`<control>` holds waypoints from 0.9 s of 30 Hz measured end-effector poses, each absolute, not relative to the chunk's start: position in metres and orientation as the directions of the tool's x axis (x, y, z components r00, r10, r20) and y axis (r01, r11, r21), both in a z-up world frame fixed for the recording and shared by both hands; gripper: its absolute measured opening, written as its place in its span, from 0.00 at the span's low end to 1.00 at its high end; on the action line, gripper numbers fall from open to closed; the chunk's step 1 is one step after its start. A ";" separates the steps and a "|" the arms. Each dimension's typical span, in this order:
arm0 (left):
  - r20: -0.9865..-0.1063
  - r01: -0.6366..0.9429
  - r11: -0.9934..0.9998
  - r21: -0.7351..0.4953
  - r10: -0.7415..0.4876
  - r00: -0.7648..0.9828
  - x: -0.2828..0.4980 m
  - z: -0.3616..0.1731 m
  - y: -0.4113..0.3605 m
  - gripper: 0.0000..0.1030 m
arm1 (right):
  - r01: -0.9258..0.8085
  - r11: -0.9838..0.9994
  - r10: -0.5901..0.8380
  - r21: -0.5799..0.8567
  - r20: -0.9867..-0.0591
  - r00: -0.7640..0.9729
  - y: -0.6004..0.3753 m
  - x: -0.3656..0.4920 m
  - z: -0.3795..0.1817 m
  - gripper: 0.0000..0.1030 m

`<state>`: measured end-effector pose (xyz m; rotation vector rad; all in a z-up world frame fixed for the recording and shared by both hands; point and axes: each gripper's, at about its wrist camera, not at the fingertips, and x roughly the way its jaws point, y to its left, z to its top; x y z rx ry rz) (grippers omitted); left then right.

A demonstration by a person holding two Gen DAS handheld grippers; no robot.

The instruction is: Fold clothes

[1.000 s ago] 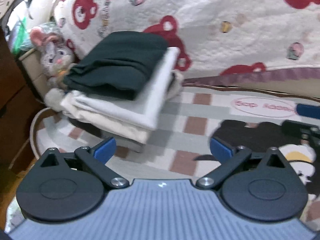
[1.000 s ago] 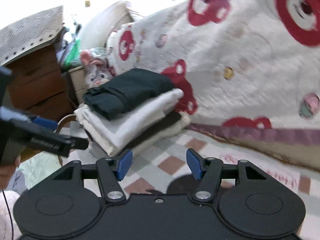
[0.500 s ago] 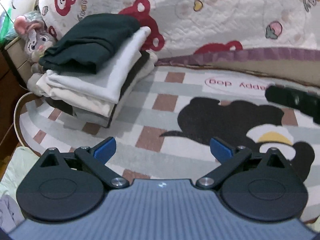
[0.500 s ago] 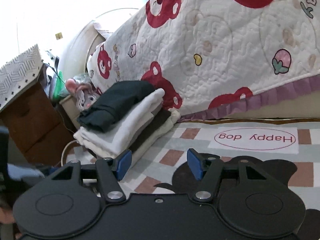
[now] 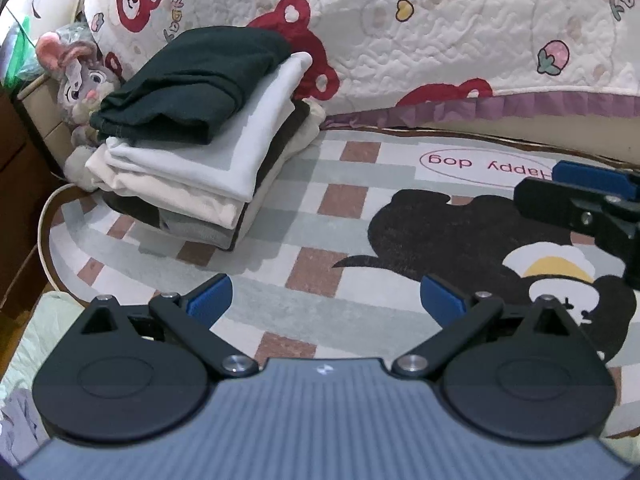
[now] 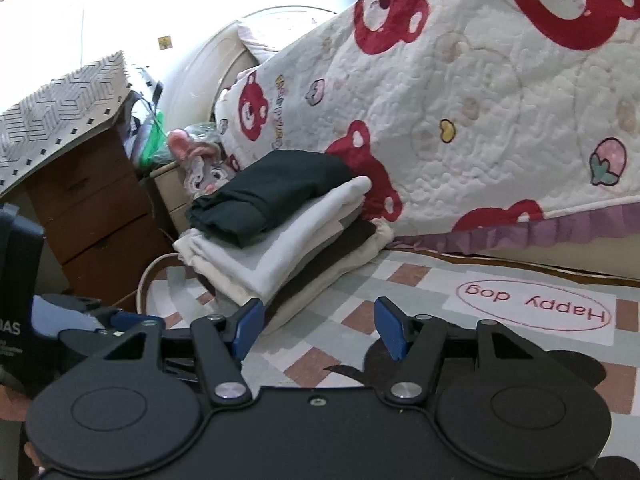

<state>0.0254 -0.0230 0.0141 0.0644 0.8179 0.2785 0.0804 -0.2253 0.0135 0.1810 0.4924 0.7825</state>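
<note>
My left gripper (image 5: 326, 300) fingers are released, grasping nothing; my right gripper (image 6: 318, 328) likewise. The stack of folded clothes (image 5: 204, 128) lies on the checked rug (image 5: 344, 200) at 11 o'clock, dark green garment (image 6: 268, 192) topmost. Behind it: a plush rabbit (image 5: 76, 80) and the bear-print quilt (image 5: 440, 32). Nothing stands between fingers and stack.

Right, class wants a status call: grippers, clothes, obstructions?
Left gripper open, empty. Right gripper open, empty. Folded clothes stack sits on rug, dark garment on top. Nothing in the way.
</note>
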 end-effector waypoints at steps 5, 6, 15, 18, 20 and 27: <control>-0.712 -0.220 0.962 0.162 0.268 0.649 0.025 0.015 -0.020 0.99 | -0.636 0.697 0.716 0.331 -0.358 0.599 -0.223 0.080 0.013 0.64; -0.711 -0.220 0.962 0.163 0.269 0.649 0.025 0.015 -0.020 0.99 | -0.636 0.698 0.716 0.329 -0.359 0.599 -0.222 0.079 0.013 0.64; -0.712 -0.203 0.965 0.165 0.260 0.652 0.025 0.014 -0.020 0.99 | -0.631 0.705 0.707 0.322 -0.373 0.600 -0.221 0.079 0.010 0.64; -0.713 -0.199 0.966 0.164 0.256 0.653 0.025 0.015 -0.020 0.99 | -0.630 0.706 0.706 0.323 -0.375 0.600 -0.221 0.079 0.010 0.64; -0.714 -0.196 0.967 0.163 0.253 0.653 0.025 0.015 -0.020 0.99 | -0.630 0.707 0.706 0.323 -0.376 0.600 -0.220 0.079 0.009 0.65; -0.719 -0.185 0.969 0.161 0.244 0.651 0.025 0.014 -0.020 0.99 | -0.634 0.702 0.711 0.325 -0.377 0.594 -0.220 0.079 0.009 0.65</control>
